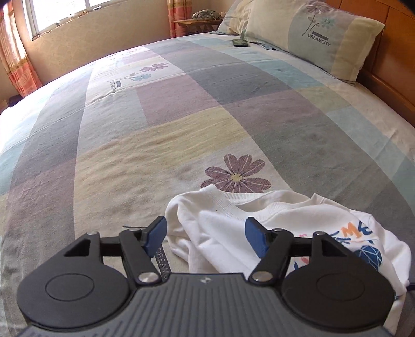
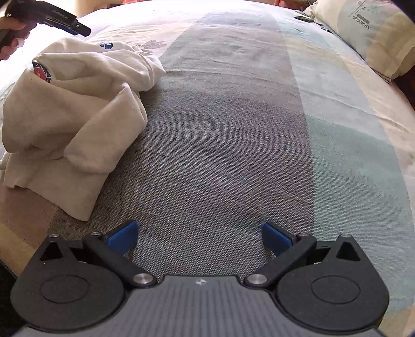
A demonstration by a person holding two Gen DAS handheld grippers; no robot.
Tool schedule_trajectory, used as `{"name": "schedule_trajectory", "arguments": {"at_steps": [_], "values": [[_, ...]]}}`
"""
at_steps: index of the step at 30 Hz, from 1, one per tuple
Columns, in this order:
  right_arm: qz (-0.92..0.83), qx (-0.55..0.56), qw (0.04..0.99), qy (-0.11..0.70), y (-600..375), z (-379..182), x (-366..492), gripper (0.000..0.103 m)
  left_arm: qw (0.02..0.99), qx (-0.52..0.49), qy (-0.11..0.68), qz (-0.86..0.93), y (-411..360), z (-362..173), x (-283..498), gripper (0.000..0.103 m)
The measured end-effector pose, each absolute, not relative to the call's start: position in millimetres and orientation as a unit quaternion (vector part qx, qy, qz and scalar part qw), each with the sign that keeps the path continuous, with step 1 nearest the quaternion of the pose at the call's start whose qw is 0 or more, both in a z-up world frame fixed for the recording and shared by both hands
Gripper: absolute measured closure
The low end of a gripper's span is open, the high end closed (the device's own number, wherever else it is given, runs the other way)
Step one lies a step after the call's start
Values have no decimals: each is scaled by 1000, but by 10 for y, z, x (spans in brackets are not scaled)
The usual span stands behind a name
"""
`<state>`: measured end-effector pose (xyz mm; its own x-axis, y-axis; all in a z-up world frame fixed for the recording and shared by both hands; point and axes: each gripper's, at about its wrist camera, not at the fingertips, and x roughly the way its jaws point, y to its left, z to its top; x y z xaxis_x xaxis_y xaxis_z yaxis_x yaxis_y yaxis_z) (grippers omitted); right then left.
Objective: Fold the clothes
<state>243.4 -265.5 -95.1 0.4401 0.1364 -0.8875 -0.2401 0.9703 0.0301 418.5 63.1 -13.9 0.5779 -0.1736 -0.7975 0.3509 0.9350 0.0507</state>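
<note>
A bed (image 1: 181, 116) is covered by a pastel patchwork sheet; pillows (image 1: 311, 33) are propped far right against a wooden headboard (image 1: 389, 59). Daylight is admitted through a far-left window (image 1: 59, 13).

The white sweatshirt (image 1: 272, 233) lies bunched on the patchwork bedspread (image 1: 181, 124), ribbed neckline gaping toward a printed purple flower, colourful lettering and a blue faceted graphic showing on its front (partly rumpled, so the words can't be read). From the right wrist view it's a soft heap (image 2: 75, 119), a sleeve folded across, hem flat nearest the camera.
</note>
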Motion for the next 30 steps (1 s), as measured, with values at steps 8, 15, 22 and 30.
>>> {"name": "schedule_trajectory", "arguments": {"at_steps": [8,15,22,30], "values": [[118,18,882,456,-2574,-311,2676,0,875,102,443,-164,597,-213,3304,18],[120,152,869,456,-2362,-122,3292,0,886,102,430,-139,685,-319,2919,18],[130,125,828,531,-1735,-390,3367,0,892,92,423,-128,1020,-412,2716,17],[35,-6,830,556,-1686,-598,3177,0,895,58,421,-138,1380,-484,2710,17]]}}
